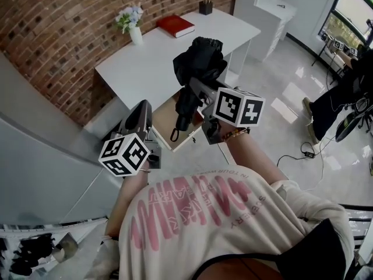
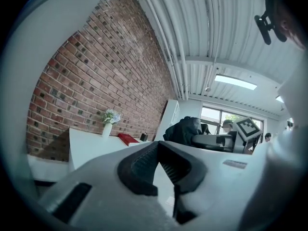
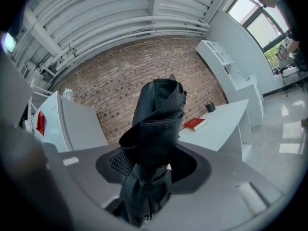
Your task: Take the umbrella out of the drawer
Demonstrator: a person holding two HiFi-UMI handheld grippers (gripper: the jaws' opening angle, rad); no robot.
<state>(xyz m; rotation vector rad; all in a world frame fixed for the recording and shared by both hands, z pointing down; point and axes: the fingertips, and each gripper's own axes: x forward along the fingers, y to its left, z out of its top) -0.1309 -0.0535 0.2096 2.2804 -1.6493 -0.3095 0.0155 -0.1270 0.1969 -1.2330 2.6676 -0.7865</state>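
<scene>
**Reader:** Brick wall (image 1: 52,34) at the back, and a white surface (image 1: 151,57) in front of it. Where is the umbrella?

**Describer:** The black folded umbrella (image 1: 201,60) is in the air, clear of the open drawer (image 1: 165,118) under the surface. The right gripper (image 1: 195,89) is clamped around its middle. The canopy points up and the wrist strap dangles over the drawer.

**Reader:** And the other gripper?

**Describer:** The left gripper (image 1: 140,115) hangs just beside the drawer. Its jaws are drawn together with nothing between them.

**Reader:** So the job is nearly done?

**Describer:** I'd say the main step is done, because the umbrella is out. It has not been set down anywhere. The drawer stands open, with only its bare wooden bottom showing. The surface has free room beside a vase of flowers (image 1: 133,25) and a red book (image 1: 175,25).
</scene>
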